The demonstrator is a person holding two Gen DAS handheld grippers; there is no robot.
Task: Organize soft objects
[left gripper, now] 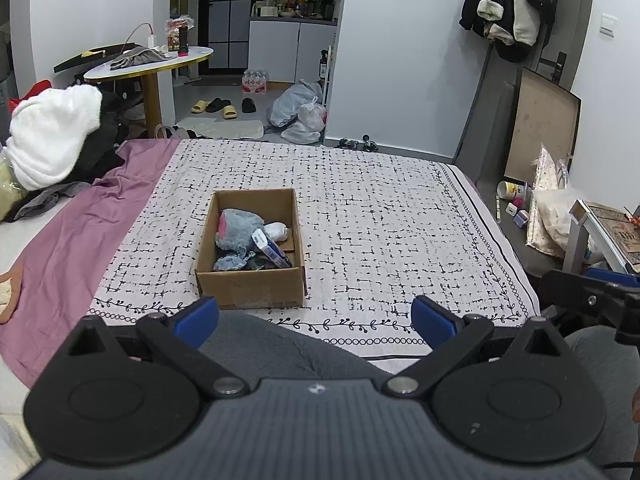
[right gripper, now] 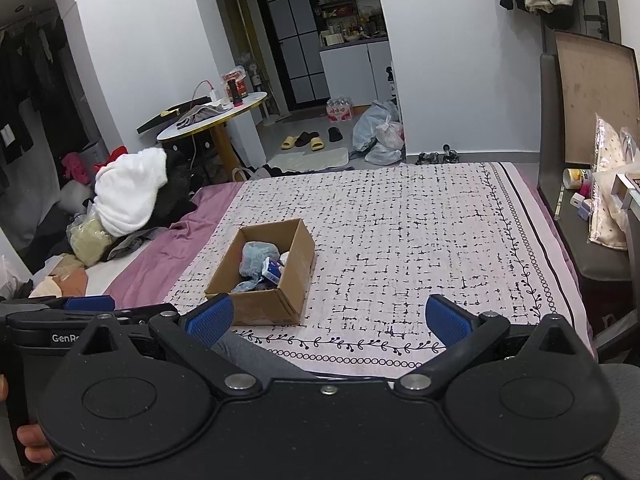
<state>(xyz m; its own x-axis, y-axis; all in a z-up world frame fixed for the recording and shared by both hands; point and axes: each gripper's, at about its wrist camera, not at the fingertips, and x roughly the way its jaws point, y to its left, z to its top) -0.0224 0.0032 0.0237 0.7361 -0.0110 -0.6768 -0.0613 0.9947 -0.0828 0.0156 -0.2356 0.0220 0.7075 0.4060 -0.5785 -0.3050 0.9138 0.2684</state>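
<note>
left wrist view: left gripper [left gripper: 315,318] spread, empty, near the bed edge. right gripper [right gripper: 327,318] likewise spread. cardboard box [left gripper: 251,285] on patterned blanket [left gripper: 400,208] holds grey plush toy [left gripper: 238,230].

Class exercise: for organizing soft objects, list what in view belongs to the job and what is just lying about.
Job: cardboard box; grey-blue plush and white soft item inside it; left gripper and right gripper, both open.

Lying about: slippers; plastic bags; round table; hanging coats.
</note>
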